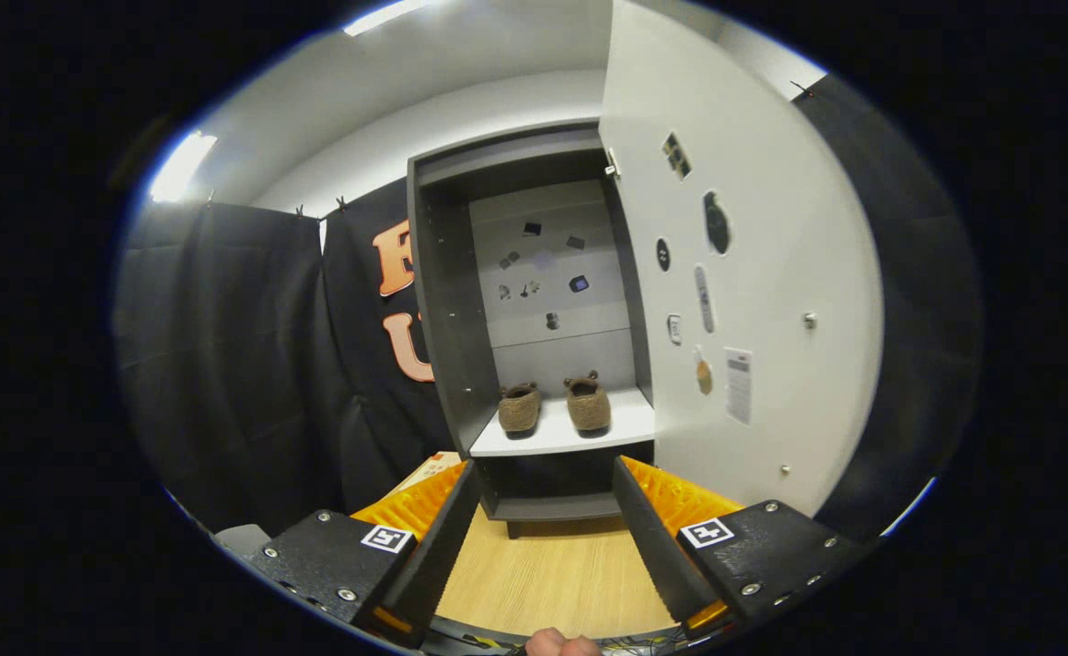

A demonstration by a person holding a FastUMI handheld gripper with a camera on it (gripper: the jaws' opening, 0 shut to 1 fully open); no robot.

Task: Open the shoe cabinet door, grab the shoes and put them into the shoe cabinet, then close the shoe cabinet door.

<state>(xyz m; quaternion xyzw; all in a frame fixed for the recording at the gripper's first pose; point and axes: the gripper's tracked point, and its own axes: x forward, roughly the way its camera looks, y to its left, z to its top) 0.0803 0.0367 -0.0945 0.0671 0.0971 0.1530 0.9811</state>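
A: Where are the shoes?

B: Both sit on the white shelf inside the cabinet, side by side with a small gap between them, well beyond the fingers.

A: Which way do they point?

B: Their long axes run front to back. The rounded ends face out toward the gripper, and the ends with small tabs face the back panel. The left one angles slightly left, the right one slightly right.

A: And the door?

B: It stands wide open to the right, with its inner face showing. Stickers and small patches dot that face, and more sit on the cabinet's back panel.

A: The tongs?

B: Released: the fingers are spread wide with nothing between them, only wooden floor and the cabinet's lower part ahead.

A: Anything in the way?

B: Not between the fingers and the shelf. Black cloth hangs to the left, and a fingertip shows beneath the gripper.
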